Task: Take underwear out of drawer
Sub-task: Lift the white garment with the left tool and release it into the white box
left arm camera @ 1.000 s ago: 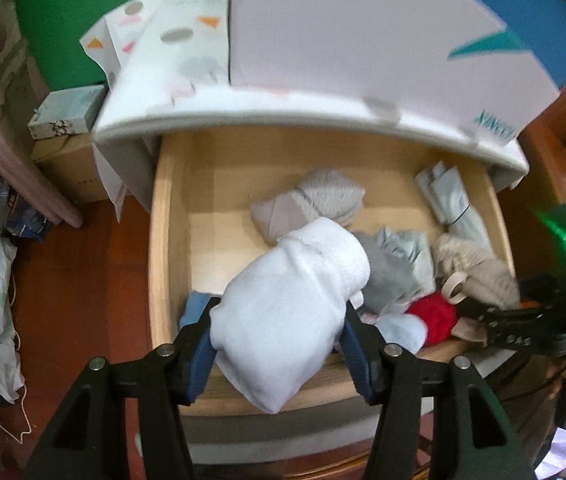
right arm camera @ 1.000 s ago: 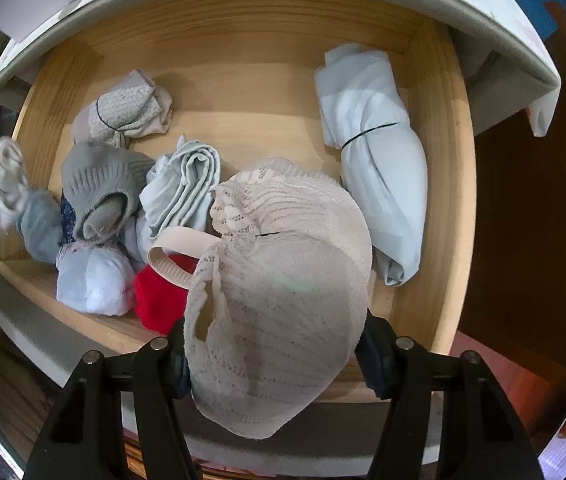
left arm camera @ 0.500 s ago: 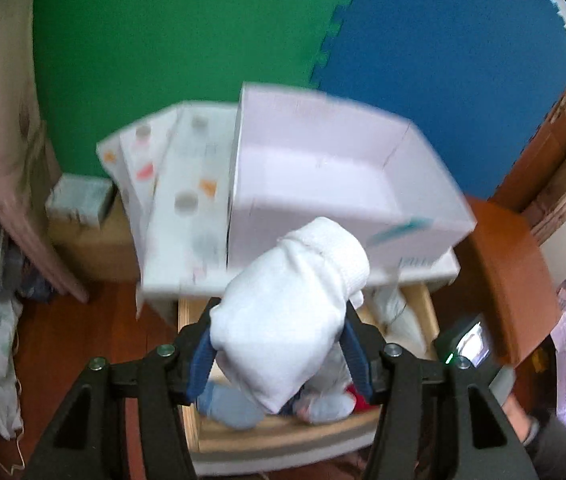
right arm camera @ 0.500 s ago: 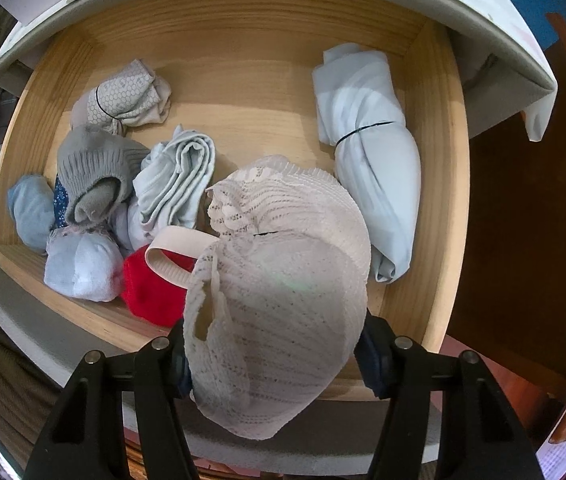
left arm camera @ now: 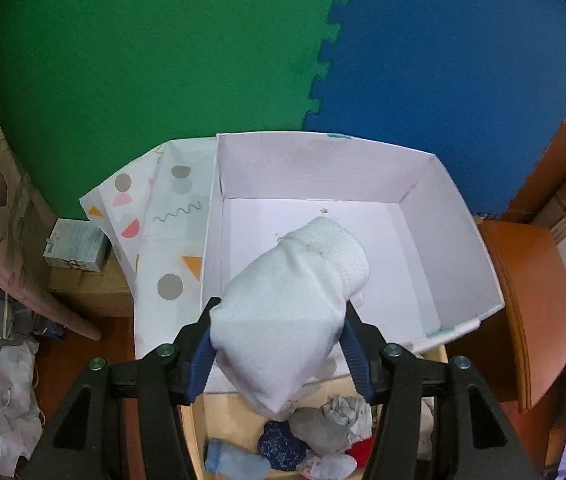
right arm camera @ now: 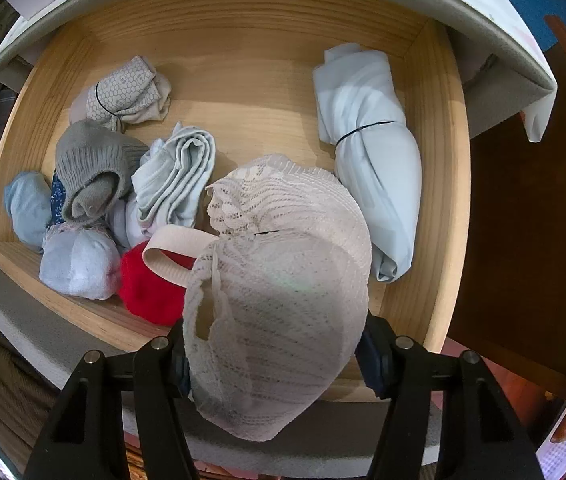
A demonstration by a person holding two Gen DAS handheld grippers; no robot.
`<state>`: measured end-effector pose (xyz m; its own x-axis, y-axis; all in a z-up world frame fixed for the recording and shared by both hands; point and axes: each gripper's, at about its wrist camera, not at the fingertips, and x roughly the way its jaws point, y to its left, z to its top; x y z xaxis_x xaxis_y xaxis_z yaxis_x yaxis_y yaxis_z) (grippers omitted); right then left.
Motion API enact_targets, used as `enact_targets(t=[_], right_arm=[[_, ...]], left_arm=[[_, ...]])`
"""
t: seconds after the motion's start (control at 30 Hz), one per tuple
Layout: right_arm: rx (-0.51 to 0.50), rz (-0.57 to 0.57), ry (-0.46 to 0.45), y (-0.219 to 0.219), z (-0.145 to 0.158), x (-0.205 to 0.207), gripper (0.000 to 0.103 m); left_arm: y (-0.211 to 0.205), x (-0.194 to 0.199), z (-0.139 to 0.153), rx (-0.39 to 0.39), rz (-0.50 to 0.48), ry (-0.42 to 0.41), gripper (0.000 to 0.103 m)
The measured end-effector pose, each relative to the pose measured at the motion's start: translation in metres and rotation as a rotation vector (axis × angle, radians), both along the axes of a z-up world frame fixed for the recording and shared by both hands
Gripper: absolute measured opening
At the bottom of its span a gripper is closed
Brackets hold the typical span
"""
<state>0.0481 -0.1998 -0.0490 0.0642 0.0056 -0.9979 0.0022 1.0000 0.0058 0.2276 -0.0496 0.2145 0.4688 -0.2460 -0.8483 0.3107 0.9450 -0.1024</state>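
A plain white bundle (left arm camera: 287, 312) and white box (left arm camera: 463, 248) sit before green (left arm camera: 143, 60) and blue mats (left arm camera: 463, 60), while beside the light wooden drawer's (right arm camera: 439, 168) beige lace garment (right arm camera: 279, 304) lies a red bundle (right arm camera: 149, 288).

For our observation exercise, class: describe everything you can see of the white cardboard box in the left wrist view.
The white cardboard box is open-topped and rectangular, with plain thin walls, small teal marks at two corners and faint marks on its floor. Nothing shows inside it. It stands upright on top of the cabinet above the open drawer, beside a patterned sheet. The white bundle in the left tongs hides part of it.
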Motion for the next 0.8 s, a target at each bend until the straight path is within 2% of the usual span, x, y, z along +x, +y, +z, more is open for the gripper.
enact_targets(t=[0.27, 0.6, 0.8], right_arm=[[0.001, 0.004, 0.0, 0.001, -0.001, -0.001, 0.059], [0.015, -0.001, -0.01, -0.003, -0.004, -0.001, 0.058], [0.019, 0.0, -0.012, -0.005, -0.006, -0.004, 0.058]], left_arm=[[-0.024, 0.018, -0.025, 0.044, -0.008, 0.043, 0.058], [-0.031, 0.031, -0.059, 0.1, 0.013, 0.117, 0.062], [-0.032, 0.032, -0.062, 0.116, 0.015, 0.124, 0.064]])
